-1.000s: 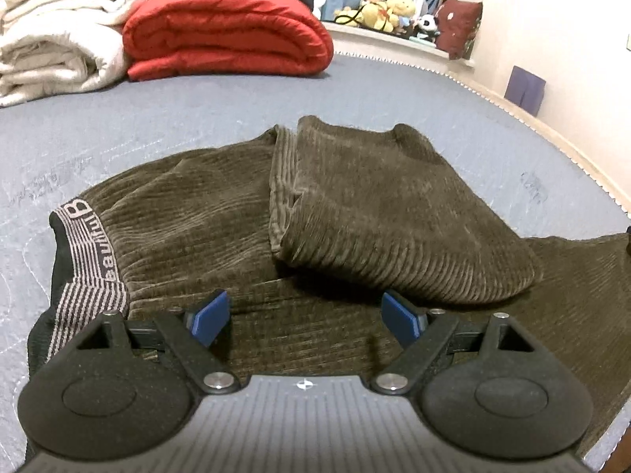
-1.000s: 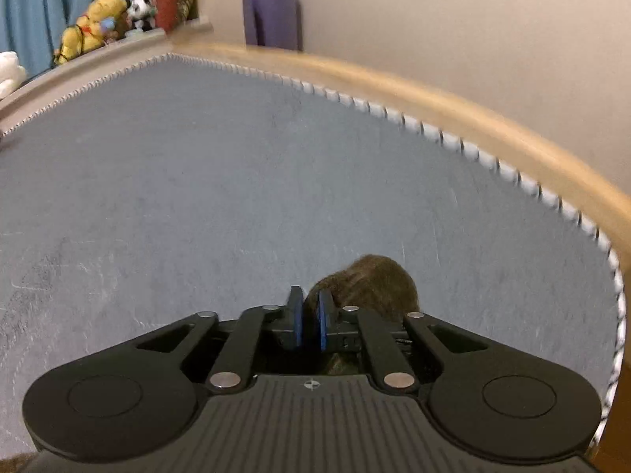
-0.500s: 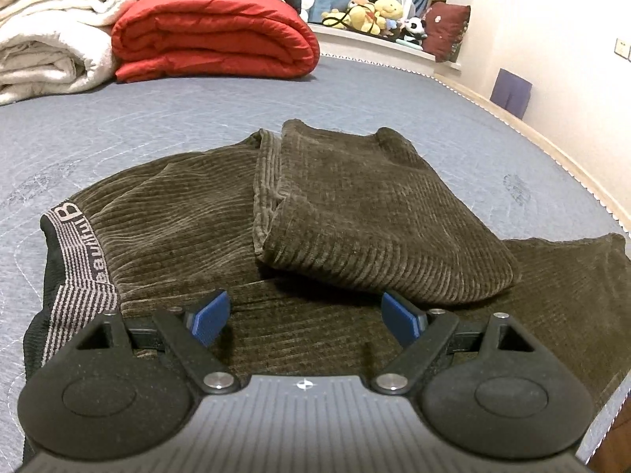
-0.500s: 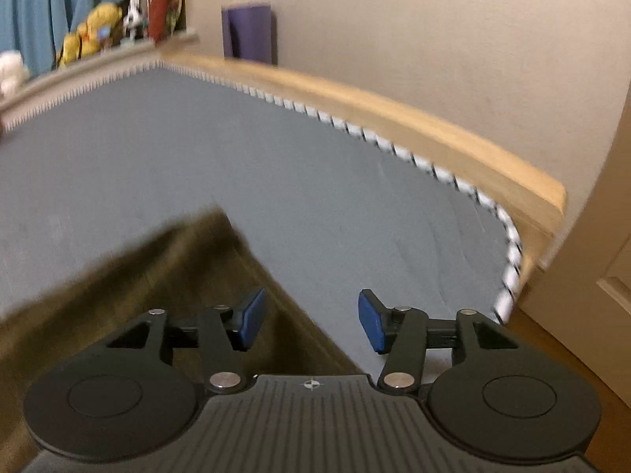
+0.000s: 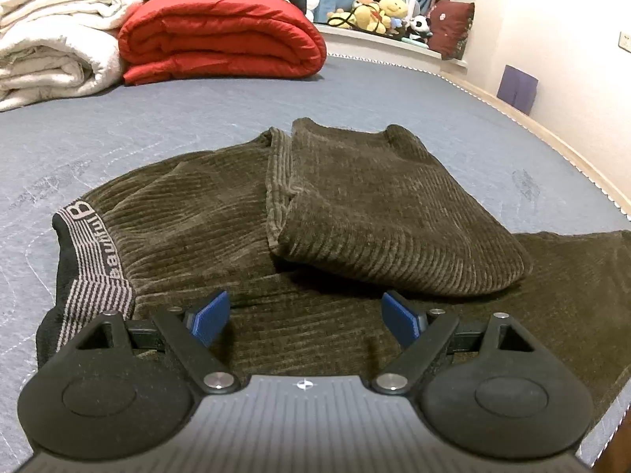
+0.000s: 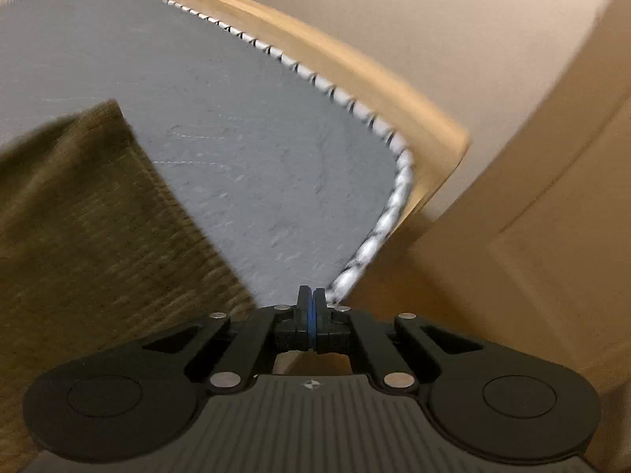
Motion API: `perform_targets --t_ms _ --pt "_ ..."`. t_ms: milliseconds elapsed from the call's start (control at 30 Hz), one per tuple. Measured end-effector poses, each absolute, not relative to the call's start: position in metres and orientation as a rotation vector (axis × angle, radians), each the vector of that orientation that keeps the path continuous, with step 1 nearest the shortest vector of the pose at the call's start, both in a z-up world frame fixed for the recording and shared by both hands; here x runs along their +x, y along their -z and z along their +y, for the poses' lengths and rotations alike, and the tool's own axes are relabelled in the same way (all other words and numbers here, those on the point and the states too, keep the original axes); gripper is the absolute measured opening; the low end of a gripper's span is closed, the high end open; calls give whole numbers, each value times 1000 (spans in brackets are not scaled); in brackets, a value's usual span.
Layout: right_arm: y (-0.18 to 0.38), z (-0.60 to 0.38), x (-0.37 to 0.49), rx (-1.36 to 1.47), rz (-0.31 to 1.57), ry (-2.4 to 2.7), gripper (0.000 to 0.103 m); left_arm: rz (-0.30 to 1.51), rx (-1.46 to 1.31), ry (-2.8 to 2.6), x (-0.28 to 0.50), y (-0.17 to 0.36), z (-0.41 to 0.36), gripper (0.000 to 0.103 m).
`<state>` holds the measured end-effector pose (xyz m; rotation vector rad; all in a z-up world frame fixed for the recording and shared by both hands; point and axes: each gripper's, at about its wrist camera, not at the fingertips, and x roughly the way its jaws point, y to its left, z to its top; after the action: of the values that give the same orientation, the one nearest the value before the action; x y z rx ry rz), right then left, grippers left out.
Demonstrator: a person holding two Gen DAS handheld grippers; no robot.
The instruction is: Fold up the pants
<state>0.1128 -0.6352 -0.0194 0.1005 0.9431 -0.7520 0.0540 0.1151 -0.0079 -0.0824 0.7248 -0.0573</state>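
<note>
Dark olive corduroy pants (image 5: 205, 220) lie on the grey mattress (image 5: 197, 118), with a striped waistband (image 5: 86, 260) at the left. One leg end (image 5: 378, 213) is folded back on top. My left gripper (image 5: 303, 315) is open and empty, low over the near edge of the pants. In the right wrist view a pant leg (image 6: 86, 236) lies at the left. My right gripper (image 6: 311, 299) is shut with nothing between its pads, over the mattress corner, beside the leg.
A red folded quilt (image 5: 221, 35) and white blankets (image 5: 55, 35) lie at the far side. Stuffed toys (image 5: 378, 12) sit on a ledge. The wooden bed frame (image 6: 355, 75) and the mattress's piped edge (image 6: 394, 181) run along the right, with a wall behind.
My right gripper let go of the pant leg, opened, then shut empty and swung right toward the mattress corner. The left gripper stayed open and barely moved.
</note>
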Motion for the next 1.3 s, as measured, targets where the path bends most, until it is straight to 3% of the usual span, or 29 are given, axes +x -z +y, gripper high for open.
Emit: perform_targets --t_ms 167,200,267,300,333,567,767,1100,1300 --pt "-20 -609 103 110 742 607 3 741 -84 81 53 13 112 88" --pt "-26 -598 103 108 721 556 9 753 -84 80 54 15 112 88" --pt "-34 -579 105 109 705 465 31 793 -56 55 57 23 110 87" --pt "-39 -567 105 108 696 420 48 831 -15 27 59 30 108 86" --pt "-43 -556 106 108 682 381 54 850 28 12 60 36 106 86" --pt "-92 -450 113 61 566 76 59 822 104 -15 45 40 100 86" --pt "-143 -367 95 168 402 -91 74 879 119 -62 38 36 108 87" --pt "-166 -250 98 326 346 -301 77 1042 207 -52 4 18 118 89" --pt "-174 -194 105 298 349 -395 78 850 239 -154 -24 -53 109 89"
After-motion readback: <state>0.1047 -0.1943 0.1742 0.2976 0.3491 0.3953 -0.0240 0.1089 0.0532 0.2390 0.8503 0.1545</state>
